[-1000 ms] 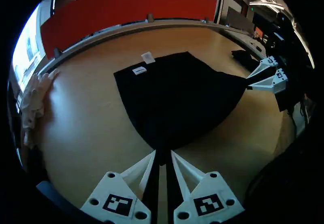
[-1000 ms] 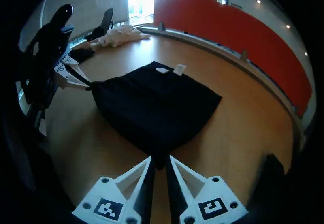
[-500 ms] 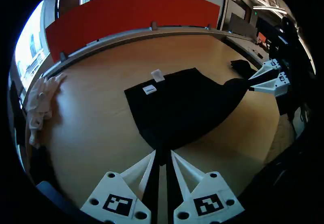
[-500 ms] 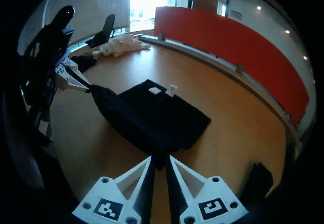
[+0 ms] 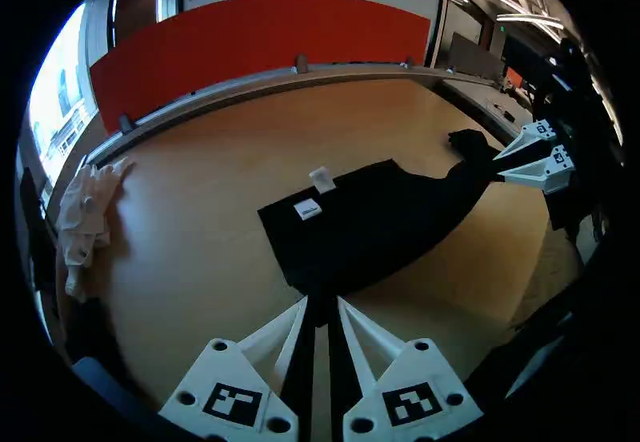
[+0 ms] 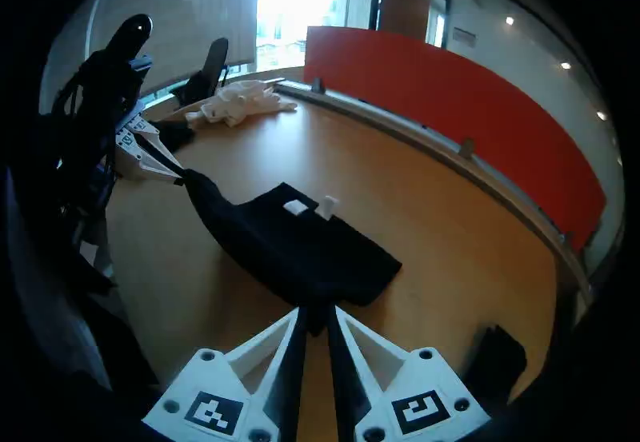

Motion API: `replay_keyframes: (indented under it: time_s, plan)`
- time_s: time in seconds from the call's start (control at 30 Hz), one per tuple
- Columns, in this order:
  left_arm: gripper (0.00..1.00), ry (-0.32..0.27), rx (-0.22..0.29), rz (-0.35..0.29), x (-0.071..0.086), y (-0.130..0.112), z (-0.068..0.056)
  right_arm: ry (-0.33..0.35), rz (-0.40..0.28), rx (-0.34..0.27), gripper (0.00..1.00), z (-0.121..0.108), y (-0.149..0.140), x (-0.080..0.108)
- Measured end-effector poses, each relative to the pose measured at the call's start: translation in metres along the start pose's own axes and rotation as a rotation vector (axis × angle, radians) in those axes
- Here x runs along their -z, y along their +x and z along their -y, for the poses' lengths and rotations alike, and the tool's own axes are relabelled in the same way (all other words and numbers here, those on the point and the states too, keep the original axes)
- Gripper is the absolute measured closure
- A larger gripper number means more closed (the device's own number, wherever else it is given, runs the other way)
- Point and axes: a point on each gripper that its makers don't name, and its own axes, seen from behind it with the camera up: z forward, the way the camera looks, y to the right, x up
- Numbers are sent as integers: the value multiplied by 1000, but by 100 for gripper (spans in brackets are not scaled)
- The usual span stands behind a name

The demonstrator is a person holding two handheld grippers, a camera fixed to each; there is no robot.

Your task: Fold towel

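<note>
A black towel (image 5: 376, 222) with two white tags (image 5: 315, 191) hangs stretched between both grippers above a wooden table (image 5: 200, 194). My left gripper (image 5: 320, 314) is shut on one near corner of it. In the left gripper view the right gripper (image 5: 500, 169) holds the other corner at the right. In the right gripper view the towel (image 6: 296, 246) sags from my right gripper (image 6: 318, 322), shut on its corner, over to the left gripper (image 6: 178, 175) at the left. The far edge with the tags (image 6: 312, 206) rests on the table.
A heap of pale cloth (image 5: 84, 210) lies at the table's left edge, also seen as pale cloth (image 6: 244, 98) at the far end in the right gripper view. A red partition (image 5: 256, 34) runs behind the table. A dark chair (image 6: 206, 62) stands beyond.
Both grippers have risen and drawn back with the towel's near corners. The towel looks smaller and more lifted, its near half off the table.
</note>
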Motion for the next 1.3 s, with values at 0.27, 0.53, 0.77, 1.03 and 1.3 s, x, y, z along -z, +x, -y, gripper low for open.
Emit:
replay_keyframes:
  time_s: [0.27, 0.53, 0.77, 1.03, 1.3]
  plan:
    - [90, -6, 0, -8, 13, 8, -4, -4, 2, 11, 83, 0, 5, 9]
    - [90, -16, 2, -10, 24, 10, -9, 3, 1, 9, 83, 0, 10, 20]
    - [90, -23, 11, -18, 31, 15, -12, 4, -2, 14, 83, 1, 14, 28]
    - [90, -25, 13, -14, 31, 13, -12, 9, 0, 10, 83, 1, 13, 29]
    - [90, -28, 16, -1, 23, 11, -13, 12, 17, 22, 83, -2, 10, 23]
